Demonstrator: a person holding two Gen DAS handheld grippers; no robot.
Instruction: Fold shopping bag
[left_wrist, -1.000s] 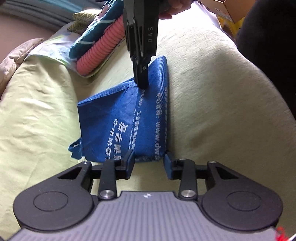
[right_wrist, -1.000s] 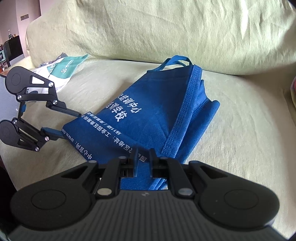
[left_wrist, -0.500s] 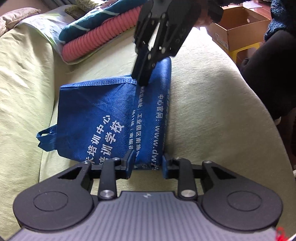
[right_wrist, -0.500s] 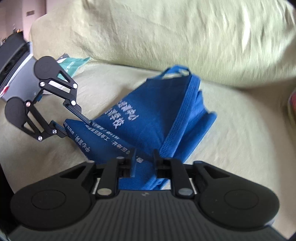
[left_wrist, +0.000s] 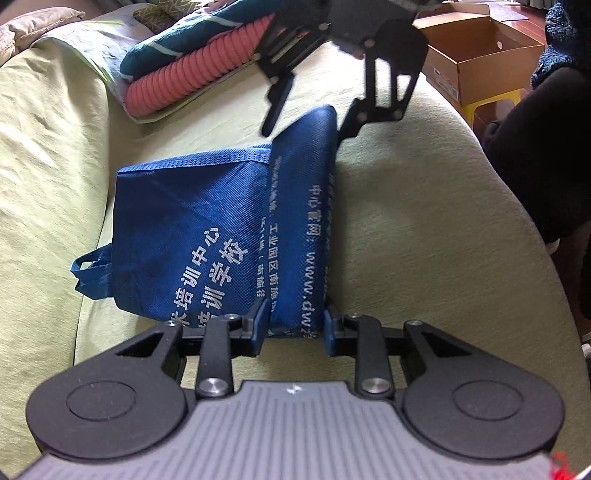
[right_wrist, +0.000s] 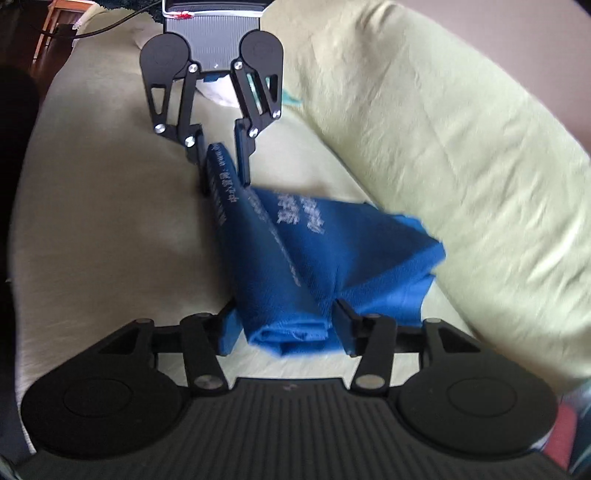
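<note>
A pale green sofa (left_wrist: 424, 206) bears a coral ribbed roll (left_wrist: 192, 79) under a teal cloth (left_wrist: 177, 48) — an open cardboard box (left_wrist: 480, 55) stands beyond.

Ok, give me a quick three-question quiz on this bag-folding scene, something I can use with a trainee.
1. True or false: the blue bag lies on a wooden table.
2. The right gripper is: A clamped on the bag; B open, with the bag between its fingers; C far from the bag.
3. What does the left gripper hold?

Key
1. False: it lies on the green sofa.
2. B; its jaws have just been opening.
3. The bag's folded edge; its jaws have just been closing on it.
</note>
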